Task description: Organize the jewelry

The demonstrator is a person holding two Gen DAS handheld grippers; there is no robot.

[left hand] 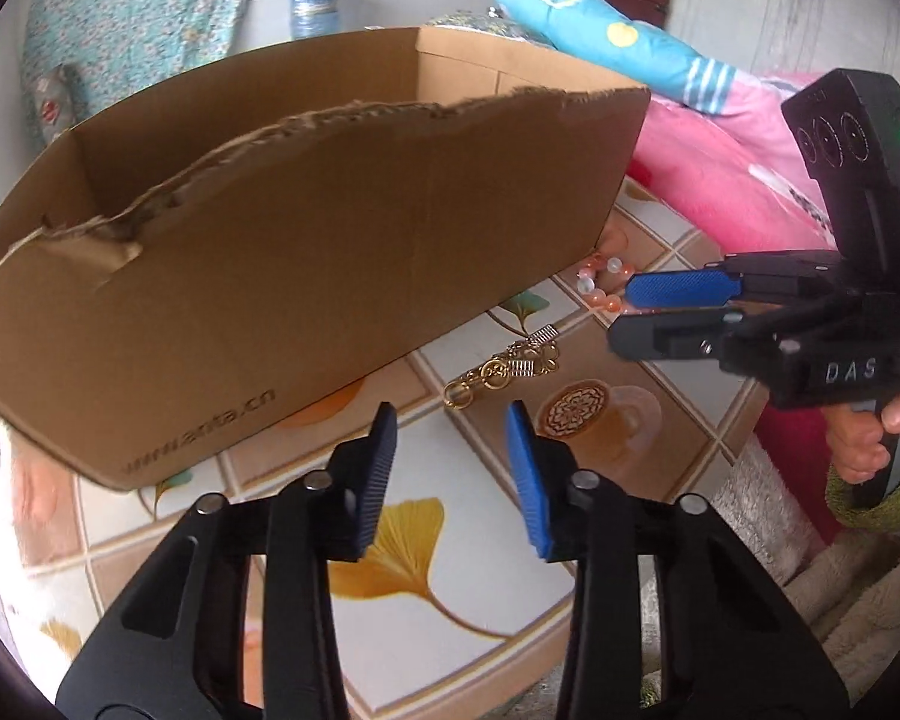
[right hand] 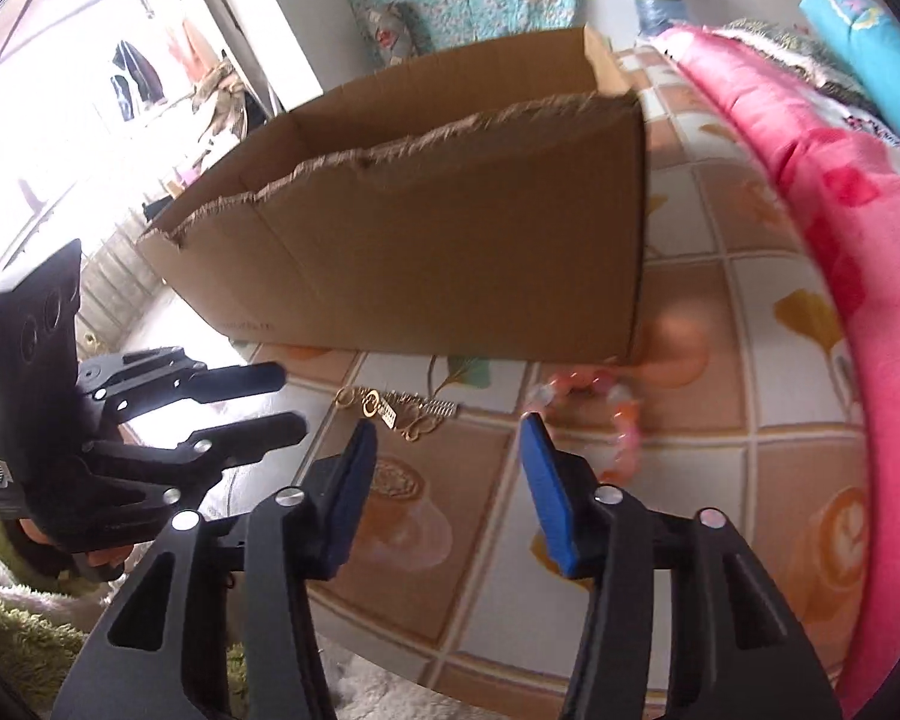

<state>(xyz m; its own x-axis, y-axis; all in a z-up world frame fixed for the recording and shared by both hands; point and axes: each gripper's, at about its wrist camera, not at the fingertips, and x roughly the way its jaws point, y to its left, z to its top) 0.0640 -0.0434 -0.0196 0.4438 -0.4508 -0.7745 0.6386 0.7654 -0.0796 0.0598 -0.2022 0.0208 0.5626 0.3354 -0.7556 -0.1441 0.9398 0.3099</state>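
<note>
Cardboard box (left hand: pixel 306 252) walls off the far side. In front of it, open tiled bench (left hand: pixel 438 594). Right of box, pink bedding (left hand: pixel 720 180) blocks passage.

cardboard box (right hand: pixel 426 228), gold chain (right hand: pixel 396 411), bead bracelet (right hand: pixel 594 402)

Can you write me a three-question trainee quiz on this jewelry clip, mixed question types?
1. True or false: the gold chain already lies inside the cardboard box.
2. Which piece lies nearer the right tool's blue pad: A) the gold chain, B) the pink bead bracelet?
3. Does either the left tool or the right tool hold anything?

Key
1. False: it lies on the patterned cloth, outside the box's front wall.
2. B.
3. No: both are open with nothing between their pads.
</note>
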